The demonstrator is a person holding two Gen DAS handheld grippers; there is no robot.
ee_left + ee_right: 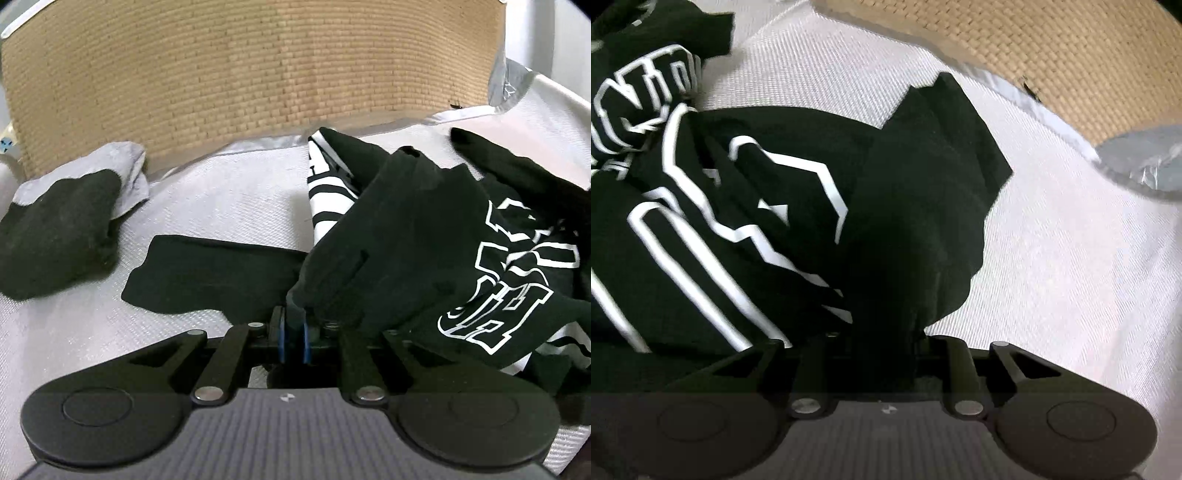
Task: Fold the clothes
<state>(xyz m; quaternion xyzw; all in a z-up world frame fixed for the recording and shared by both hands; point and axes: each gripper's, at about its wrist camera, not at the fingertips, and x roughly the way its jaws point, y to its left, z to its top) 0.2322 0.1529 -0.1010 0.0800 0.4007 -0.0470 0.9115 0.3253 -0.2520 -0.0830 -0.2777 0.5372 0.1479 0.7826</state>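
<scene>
A black shirt with white block lettering (424,236) lies crumpled on the white textured cloth (229,199). My left gripper (294,328) is shut on a bunched edge of the shirt, its blue pads pinching the fabric. In the right wrist view the same shirt (746,206) fills the left half. My right gripper (882,343) is shut on a fold of it, and the black fabric drapes over the fingers and hides them.
A flat black garment piece (207,280) lies left of the shirt. A folded grey and black garment (62,221) sits at the far left. A woven straw mat (251,74) lies beyond the cloth edge. Crumpled clear plastic (1148,162) lies at the right.
</scene>
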